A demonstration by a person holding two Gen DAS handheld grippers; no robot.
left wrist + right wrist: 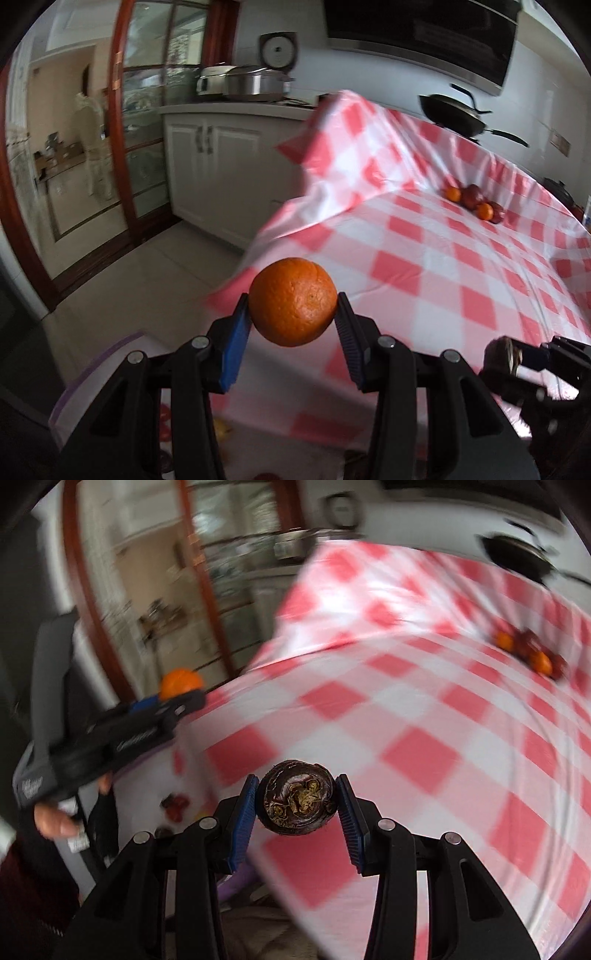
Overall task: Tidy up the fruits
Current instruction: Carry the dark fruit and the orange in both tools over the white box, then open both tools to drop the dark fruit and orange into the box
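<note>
Across both views, red-and-white checked tablecloth [424, 266], draped over table, filling 12 to 5 o'clock. At 10 o'clock in left wrist view, white cabinet [221, 155] with steel cookers [255, 83] on top; black pan [454, 116] at 2 o'clock. Low at 7 o'clock, clear plastic bag [96, 373] with purple edge, red and yellow bits inside, blurred. Dead centre, left gripper [293, 314] clamped on orange [293, 301], held above table edge, blue pads touching both sides. Right gripper [297, 801] clamped on dark purple round fruit [297, 797], kind unclear, above cloth; seen too at 4 o'clock in left view. Far on cloth at 2 o'clock, small fruit pile [474, 203]: oranges and dark red ones touching. Right wrist view motion-blurred.
</note>
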